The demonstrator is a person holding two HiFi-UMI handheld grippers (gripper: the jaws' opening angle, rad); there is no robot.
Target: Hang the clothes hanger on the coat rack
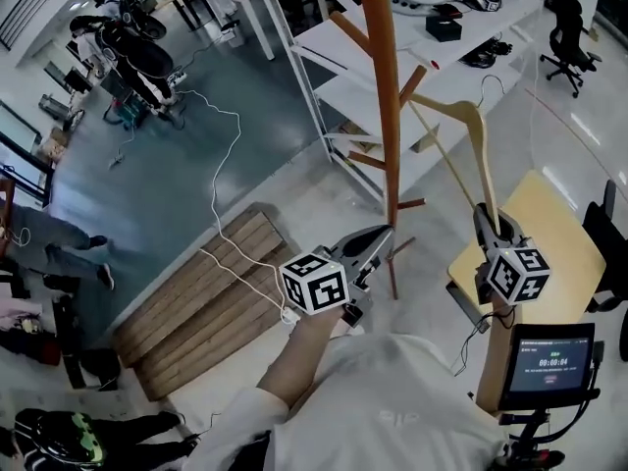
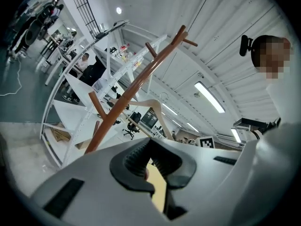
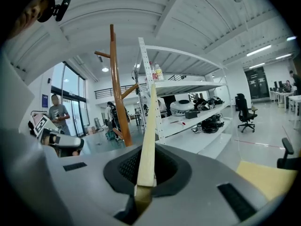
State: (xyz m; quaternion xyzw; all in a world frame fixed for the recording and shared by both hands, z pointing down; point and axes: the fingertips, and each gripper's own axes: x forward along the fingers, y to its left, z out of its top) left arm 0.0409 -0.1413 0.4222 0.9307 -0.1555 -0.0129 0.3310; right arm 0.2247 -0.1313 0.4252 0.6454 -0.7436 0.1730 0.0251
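Note:
The brown wooden coat rack [image 1: 388, 96] stands just ahead of me, its pegs angling off the pole. My right gripper [image 1: 484, 214] is shut on the lower end of a pale wooden clothes hanger [image 1: 478, 145]. The hanger rises up and left toward the rack, and its wire hook [image 1: 491, 81] hangs free in the air to the right of the pole. In the right gripper view the hanger [image 3: 150, 126] runs straight out of the right gripper [image 3: 146, 166], with the rack [image 3: 115, 79] to its left. My left gripper [image 1: 383, 234] is shut and empty near the rack's foot. The left gripper view looks over the left gripper [image 2: 148, 142] and shows the rack [image 2: 136, 86] and the hanger [image 2: 153, 102].
A white shelving unit [image 1: 324, 57] stands right behind the rack. A yellow table [image 1: 549, 234] is under my right hand, with a small screen [image 1: 551, 361] beside it. A slatted wooden pallet [image 1: 206, 292] and a white cable [image 1: 231, 155] lie on the floor at left.

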